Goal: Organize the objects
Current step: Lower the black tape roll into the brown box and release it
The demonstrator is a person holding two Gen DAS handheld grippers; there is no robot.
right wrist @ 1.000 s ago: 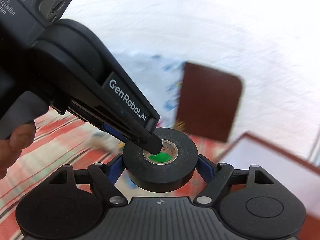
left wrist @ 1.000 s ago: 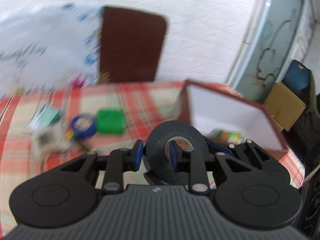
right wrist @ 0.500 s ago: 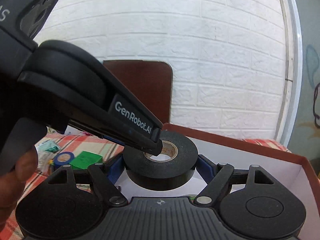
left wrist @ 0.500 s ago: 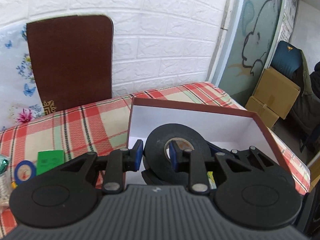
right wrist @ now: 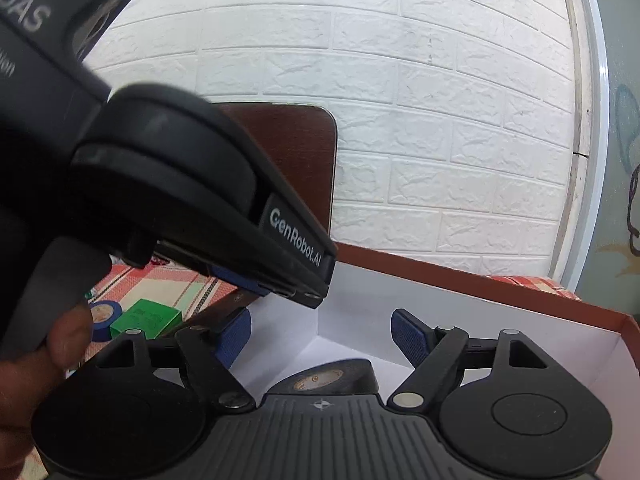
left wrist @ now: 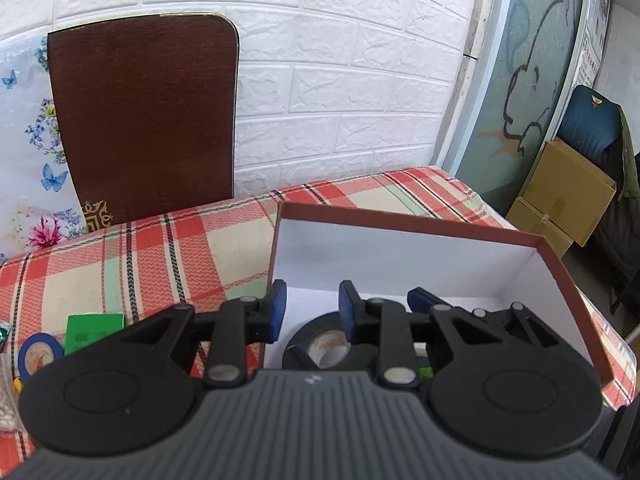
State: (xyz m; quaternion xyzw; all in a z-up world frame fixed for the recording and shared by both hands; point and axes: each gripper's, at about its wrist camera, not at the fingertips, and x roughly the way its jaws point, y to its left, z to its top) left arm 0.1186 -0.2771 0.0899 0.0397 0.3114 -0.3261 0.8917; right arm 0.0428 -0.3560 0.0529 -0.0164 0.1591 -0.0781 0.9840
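A black tape roll (left wrist: 326, 350) lies flat on the white floor of the brown-rimmed box (left wrist: 400, 220), loose from both grippers; it also shows in the right wrist view (right wrist: 328, 380). My left gripper (left wrist: 310, 312) is open above the box's left wall. My right gripper (right wrist: 320, 336) is open over the box (right wrist: 480, 284), with the roll below it. The left gripper's body (right wrist: 200, 200) crosses the right wrist view.
A green box (left wrist: 94, 328) and a blue tape roll (left wrist: 38, 354) lie on the checked tablecloth (left wrist: 160, 248) left of the box. A brown board (left wrist: 144, 120) leans on the white brick wall. Cardboard boxes (left wrist: 560, 200) stand on the floor at right.
Both grippers opened and the black tape roll dropped from them onto the box floor. Before that, both carried it rightward over the box.
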